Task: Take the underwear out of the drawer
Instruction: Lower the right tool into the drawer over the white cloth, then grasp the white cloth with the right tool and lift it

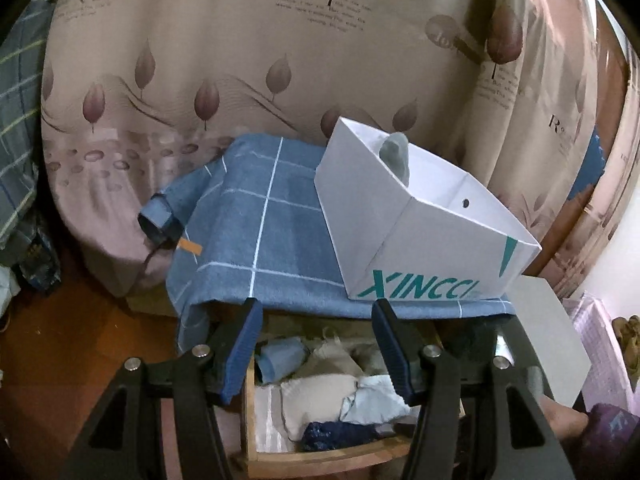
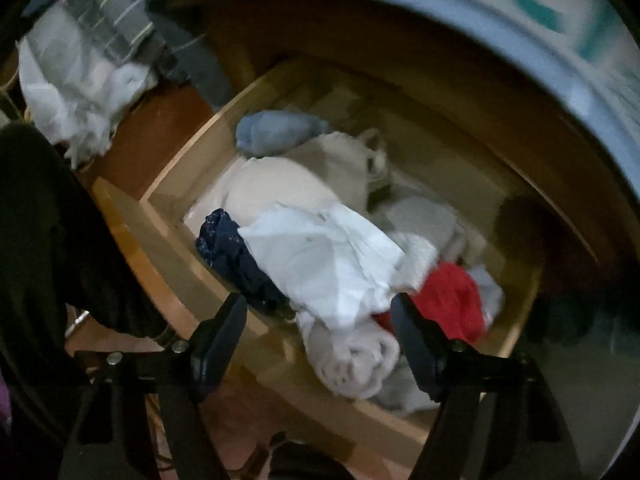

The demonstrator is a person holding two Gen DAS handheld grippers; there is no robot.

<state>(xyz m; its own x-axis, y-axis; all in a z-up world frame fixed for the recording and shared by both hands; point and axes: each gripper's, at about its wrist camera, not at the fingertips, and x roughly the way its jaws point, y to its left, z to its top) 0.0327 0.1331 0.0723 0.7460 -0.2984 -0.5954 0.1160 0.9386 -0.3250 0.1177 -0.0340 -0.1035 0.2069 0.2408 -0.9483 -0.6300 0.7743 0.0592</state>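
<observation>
An open wooden drawer (image 2: 160, 248) holds a heap of underwear and cloths: a white piece (image 2: 320, 256), a navy piece (image 2: 228, 248), a red piece (image 2: 452, 300), a light blue roll (image 2: 276, 132) and a rolled white one (image 2: 352, 360). My right gripper (image 2: 320, 316) is open and empty, just above the white piece at the drawer's front. My left gripper (image 1: 316, 320) is open and empty above the same drawer (image 1: 320, 458), where the cloths (image 1: 320, 392) lie below its fingers.
A white XINCCI box (image 1: 420, 216) with a grey item inside stands on a blue checked cloth (image 1: 272, 232) over the cabinet top. A leaf-print curtain (image 1: 240, 60) hangs behind. A grey card (image 1: 548, 340) sits at right. Crumpled white fabric (image 2: 80, 100) lies left of the drawer.
</observation>
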